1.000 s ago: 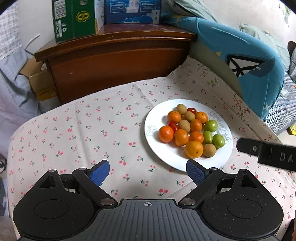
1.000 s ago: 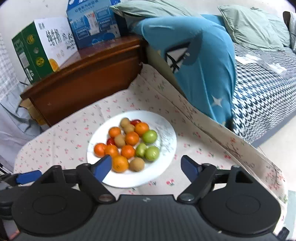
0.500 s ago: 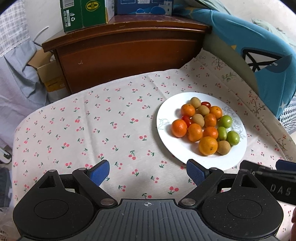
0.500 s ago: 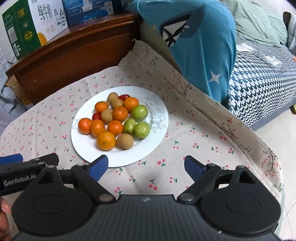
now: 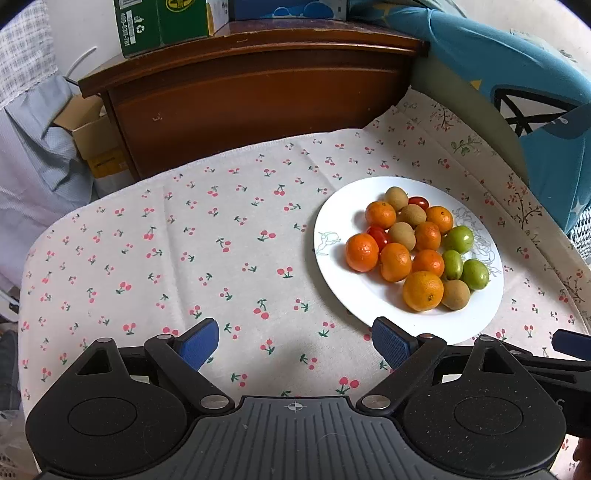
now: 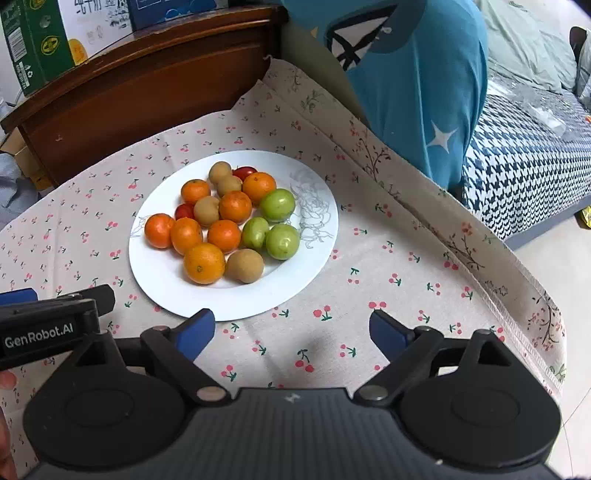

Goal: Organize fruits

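A white plate [image 5: 354,291] on the cherry-print tablecloth [image 5: 207,236] holds a heap of several oranges [image 5: 423,290], three green fruits [image 5: 458,239], several small brown fruits [image 5: 455,294] and two red cherry tomatoes [image 5: 418,202]. My left gripper [image 5: 293,341] hovers open over bare cloth, left of and nearer than the plate. My right gripper [image 6: 291,330] is open above the cloth just in front of the plate [image 6: 162,273], its left pad [image 6: 195,332] over the plate's near rim. Neither holds anything. Each gripper's side shows at the edge of the other's view.
A dark wooden cabinet [image 5: 258,92] with a green carton [image 5: 162,18] on top stands behind the table. A blue pillow [image 6: 413,74] leans at the back right. A bed with a houndstooth cover [image 6: 524,158] lies to the right. The table's right edge [image 6: 517,266] drops to the floor.
The right gripper has sunk toward the table and tipped down, so the plate looks nearer, and its jaws widened a little. The left view tilted down slightly; its jaws stayed as wide.
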A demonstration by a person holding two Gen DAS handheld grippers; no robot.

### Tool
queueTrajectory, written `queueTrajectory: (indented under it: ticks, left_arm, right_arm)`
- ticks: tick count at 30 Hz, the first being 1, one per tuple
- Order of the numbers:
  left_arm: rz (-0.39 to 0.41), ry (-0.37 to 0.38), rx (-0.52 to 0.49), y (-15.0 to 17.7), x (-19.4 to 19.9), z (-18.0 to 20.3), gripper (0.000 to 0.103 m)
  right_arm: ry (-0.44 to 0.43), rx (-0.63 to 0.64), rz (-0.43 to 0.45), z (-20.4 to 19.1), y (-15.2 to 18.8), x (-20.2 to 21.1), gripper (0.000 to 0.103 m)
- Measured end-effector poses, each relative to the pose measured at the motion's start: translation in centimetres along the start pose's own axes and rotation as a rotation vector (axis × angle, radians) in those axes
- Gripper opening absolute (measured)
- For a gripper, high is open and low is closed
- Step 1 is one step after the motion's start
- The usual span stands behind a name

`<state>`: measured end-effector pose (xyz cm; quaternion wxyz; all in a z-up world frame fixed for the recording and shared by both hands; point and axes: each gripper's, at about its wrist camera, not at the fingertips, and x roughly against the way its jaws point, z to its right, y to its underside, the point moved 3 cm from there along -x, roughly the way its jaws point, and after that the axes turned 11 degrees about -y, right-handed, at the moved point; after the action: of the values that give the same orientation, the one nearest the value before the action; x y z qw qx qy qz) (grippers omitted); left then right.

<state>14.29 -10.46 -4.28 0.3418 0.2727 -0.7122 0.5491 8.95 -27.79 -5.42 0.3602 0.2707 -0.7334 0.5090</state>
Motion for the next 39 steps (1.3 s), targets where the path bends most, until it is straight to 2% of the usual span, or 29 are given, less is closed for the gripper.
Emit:
queueTrajectory:
  ticks: [39]
  left_arm:
    - [-0.009,-0.047,-0.049,-0.1,-1.2,0.9,0.092]
  right_arm:
    - [0.023,0.021,-0.012,0.1,0.1,-1.2,0.091]
